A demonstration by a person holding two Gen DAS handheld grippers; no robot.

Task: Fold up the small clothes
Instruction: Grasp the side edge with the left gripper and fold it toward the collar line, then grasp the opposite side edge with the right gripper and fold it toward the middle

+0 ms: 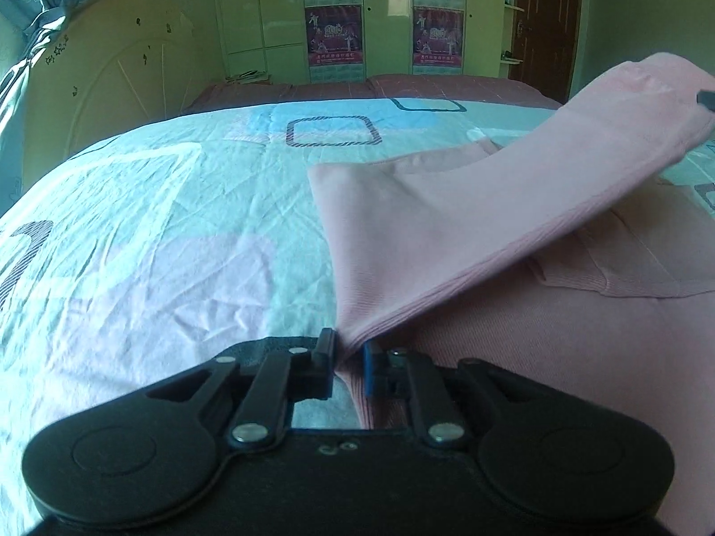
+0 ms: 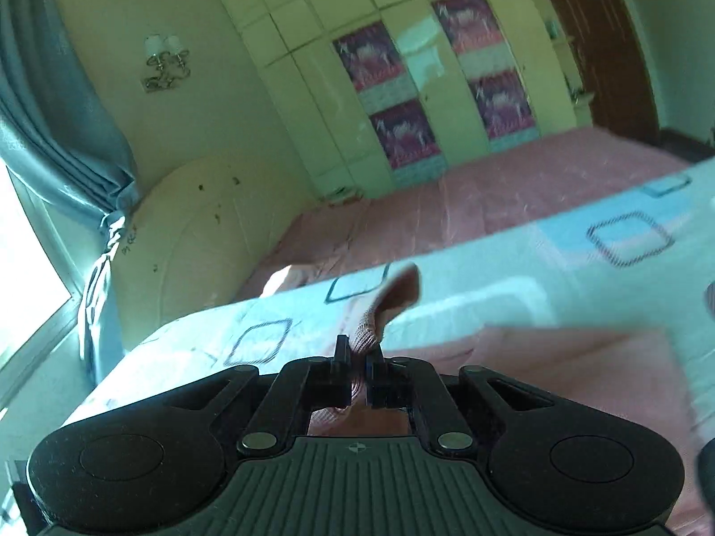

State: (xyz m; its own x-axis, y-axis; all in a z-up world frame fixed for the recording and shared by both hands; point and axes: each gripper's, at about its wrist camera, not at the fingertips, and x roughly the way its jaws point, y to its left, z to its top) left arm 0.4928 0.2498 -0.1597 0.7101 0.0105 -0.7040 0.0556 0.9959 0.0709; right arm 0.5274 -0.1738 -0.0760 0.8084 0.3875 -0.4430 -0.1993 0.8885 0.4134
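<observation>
A pink knit garment [image 1: 558, 348] lies on the patterned bed sheet [image 1: 147, 241] at the right of the left wrist view. My left gripper [image 1: 349, 341] is shut on its near edge, where a sleeve-like strip [image 1: 549, 178] rises taut toward the upper right. A dark tip of the other gripper shows at that strip's far end. In the right wrist view my right gripper [image 2: 357, 353] is shut on a bunched pink fold [image 2: 384, 308] that stands up between its fingers. More of the pink garment [image 2: 558, 370] spreads flat below and to the right.
The sheet with square motifs [image 2: 625, 236] covers the near bed; a pink bedspread [image 2: 491, 192] lies beyond. A rounded white headboard [image 1: 129, 76], blue curtain [image 2: 49, 134], wardrobe with posters [image 1: 335, 35] and brown door [image 1: 545, 18] stand around.
</observation>
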